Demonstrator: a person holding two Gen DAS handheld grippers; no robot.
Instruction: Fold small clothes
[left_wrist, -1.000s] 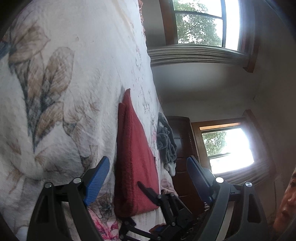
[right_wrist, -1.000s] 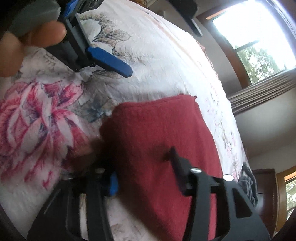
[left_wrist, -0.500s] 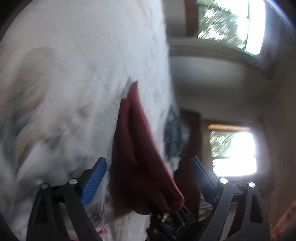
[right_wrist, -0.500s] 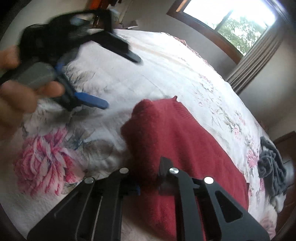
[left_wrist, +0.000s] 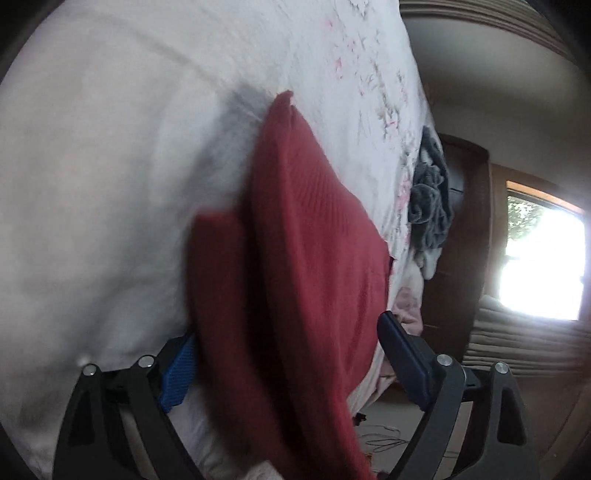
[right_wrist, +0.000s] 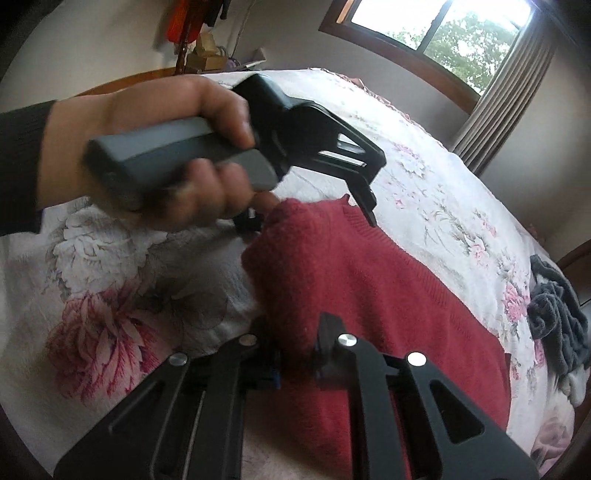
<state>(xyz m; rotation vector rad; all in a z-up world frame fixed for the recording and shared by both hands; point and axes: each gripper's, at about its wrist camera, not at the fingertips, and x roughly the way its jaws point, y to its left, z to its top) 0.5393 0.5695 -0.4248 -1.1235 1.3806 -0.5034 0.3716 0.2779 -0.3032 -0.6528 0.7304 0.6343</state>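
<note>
- Right hand-held gripper (right_wrist: 297, 363): jaws drawn in tight on a raised ridge of the red sweater (right_wrist: 373, 288), pinched at its near edge. A second ago the jaws stood around flat cloth; now the knit is bunched up between them.
- Left hand-held gripper (left_wrist: 288, 363): jaws wide apart, straddling the sweater's (left_wrist: 310, 236) hanging fold. Not closed on it; the blue pad (left_wrist: 181, 373) is just beside the cloth. From the right wrist view my left hand (right_wrist: 147, 158) grips its handle, with the gripper tips reaching the far corner of the fold.
- Change: a second ago the left gripper hovered off over the bedspread, well apart from the sweater; it has since swung in to the cloth's edge. The sweater edge has lifted off the bed.
- Judgement: both ends of one edge nearly in hand; once the left closes, the fold-over can start.
- Sweater lies on the floral bedspread (right_wrist: 436, 192), toward the bed's near edge, mostly flat beyond the lifted part.
- Surroundings: a grey crumpled garment (right_wrist: 554, 314) near the bed's far edge, well apart. Window (right_wrist: 443, 33) and curtain (right_wrist: 498, 103) behind.
- Obstruction: nothing lies on the bedspread where the fold would land. Left view is motion-blurred, so pad contact is uncertain.
</note>
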